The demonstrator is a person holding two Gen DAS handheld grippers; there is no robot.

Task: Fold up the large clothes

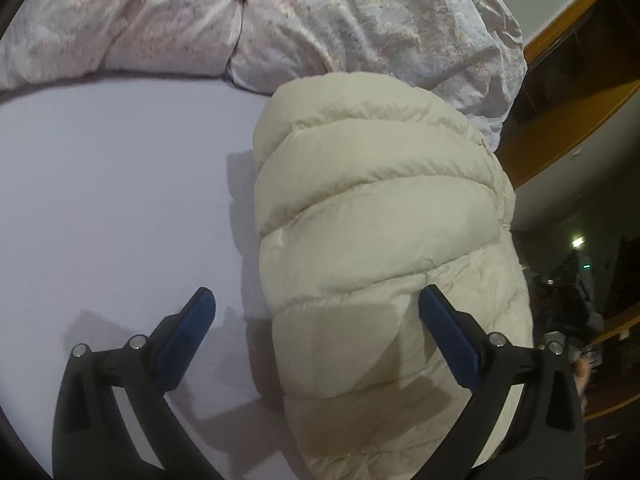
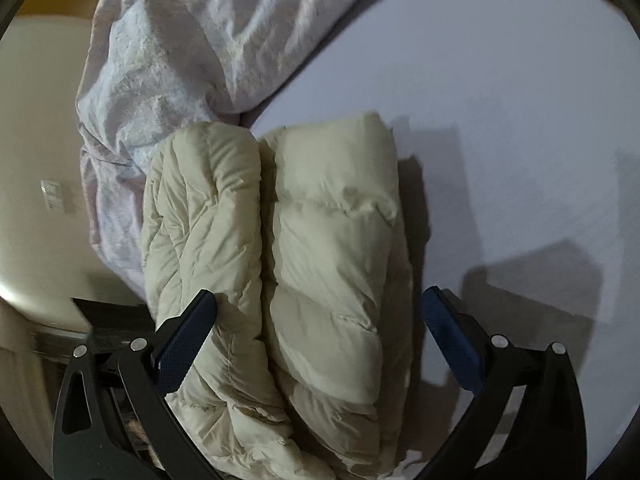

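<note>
Bed (image 1: 100,184) w/ pale sheet, crumpled duvet (image 1: 340,28) at far end, cream puffer jacket (image 2: 320,248) folded into a bundle on bed edge beside duvet, left hand-held gripper (image 1: 316,300) spread wide, right hand-held gripper (image 2: 320,300) spread over jacket, neither gripping

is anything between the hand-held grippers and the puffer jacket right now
Nothing visible. The left hand-held gripper and right hand-held gripper both hang open right over the folded cream puffer jacket on the bed sheet. The crumpled duvet lies beyond the jacket, not in the way.
</note>
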